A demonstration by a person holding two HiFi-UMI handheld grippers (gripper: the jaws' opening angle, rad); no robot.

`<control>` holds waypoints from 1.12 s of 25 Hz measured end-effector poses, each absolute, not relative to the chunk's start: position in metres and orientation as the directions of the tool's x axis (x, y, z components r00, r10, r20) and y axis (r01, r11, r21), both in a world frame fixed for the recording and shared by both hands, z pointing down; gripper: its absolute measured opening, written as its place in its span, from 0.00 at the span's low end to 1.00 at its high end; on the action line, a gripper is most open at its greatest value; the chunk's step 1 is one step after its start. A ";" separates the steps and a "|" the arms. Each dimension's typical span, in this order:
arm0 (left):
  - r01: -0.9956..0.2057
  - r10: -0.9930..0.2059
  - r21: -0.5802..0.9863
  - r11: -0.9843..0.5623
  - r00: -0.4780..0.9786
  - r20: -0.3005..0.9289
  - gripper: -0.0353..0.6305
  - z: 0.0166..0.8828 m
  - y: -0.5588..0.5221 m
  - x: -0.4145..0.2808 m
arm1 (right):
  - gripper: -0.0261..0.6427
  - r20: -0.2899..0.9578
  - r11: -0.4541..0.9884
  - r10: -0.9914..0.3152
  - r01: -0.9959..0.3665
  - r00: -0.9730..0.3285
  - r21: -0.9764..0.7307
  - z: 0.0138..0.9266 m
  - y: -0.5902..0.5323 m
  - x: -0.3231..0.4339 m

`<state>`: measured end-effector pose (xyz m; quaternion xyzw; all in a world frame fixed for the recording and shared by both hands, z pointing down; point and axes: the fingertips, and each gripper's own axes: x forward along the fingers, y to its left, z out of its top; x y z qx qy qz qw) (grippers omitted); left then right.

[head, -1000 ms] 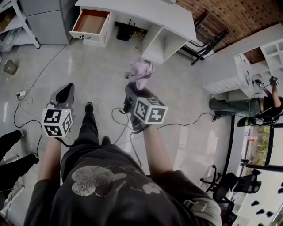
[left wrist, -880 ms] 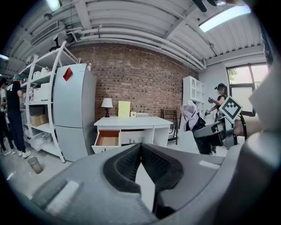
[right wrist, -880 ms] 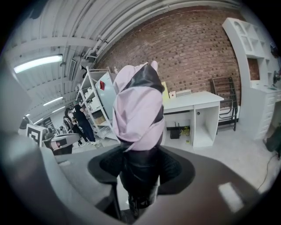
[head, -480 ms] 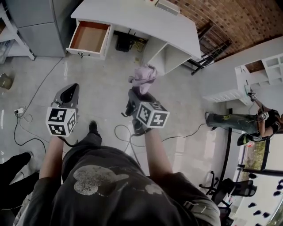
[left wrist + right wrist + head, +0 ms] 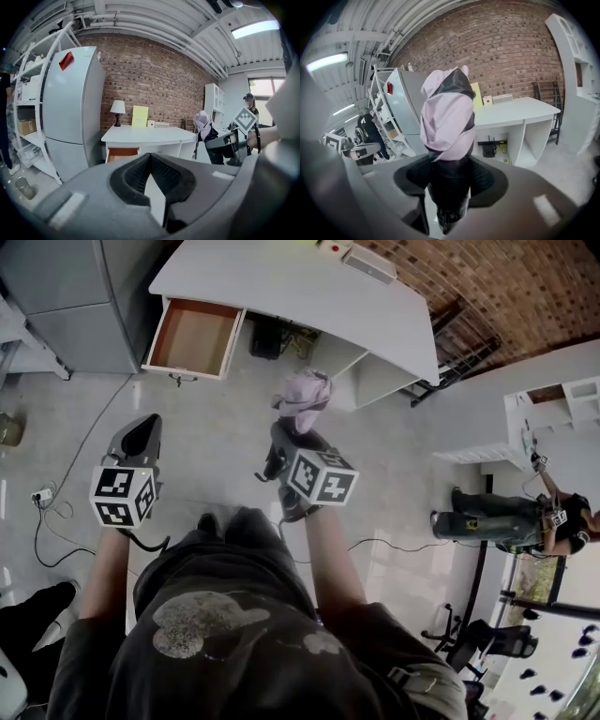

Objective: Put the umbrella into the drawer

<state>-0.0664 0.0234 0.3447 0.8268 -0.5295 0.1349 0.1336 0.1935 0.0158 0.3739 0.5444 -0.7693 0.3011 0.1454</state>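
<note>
Right gripper view shows right claw [image 5: 449,165] clamping the umbrella [image 5: 447,117], its lower end hidden; left claw [image 5: 150,156] closed, empty.

Drawer [image 5: 194,337], pulled out: I saw open floor [image 5: 216,427] leading to it; fridge [image 5: 56,296] close on its left, desk [image 5: 281,277] top overhanging behind.

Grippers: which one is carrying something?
The right gripper: its jaws clamp the folded pink-and-black umbrella by its dark lower end. The left gripper is shut, with nothing in it.
</note>
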 end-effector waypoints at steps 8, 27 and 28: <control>-0.939 -0.856 0.072 -0.337 0.338 0.392 0.07 0.360 -0.031 -0.081 | 0.36 0.569 0.301 -0.705 -0.905 -0.423 -0.301 0.397 -0.061 0.177; -0.989 -0.844 0.049 0.139 -0.093 0.528 0.07 0.408 -0.157 -0.141 | 0.36 0.679 0.743 -0.293 -0.607 -0.673 -0.281 0.490 -0.298 0.042; -0.984 -0.838 0.047 0.172 -0.121 0.532 0.07 0.408 -0.157 -0.147 | 0.36 0.686 0.767 -0.267 -0.580 -0.677 -0.274 0.495 -0.303 0.031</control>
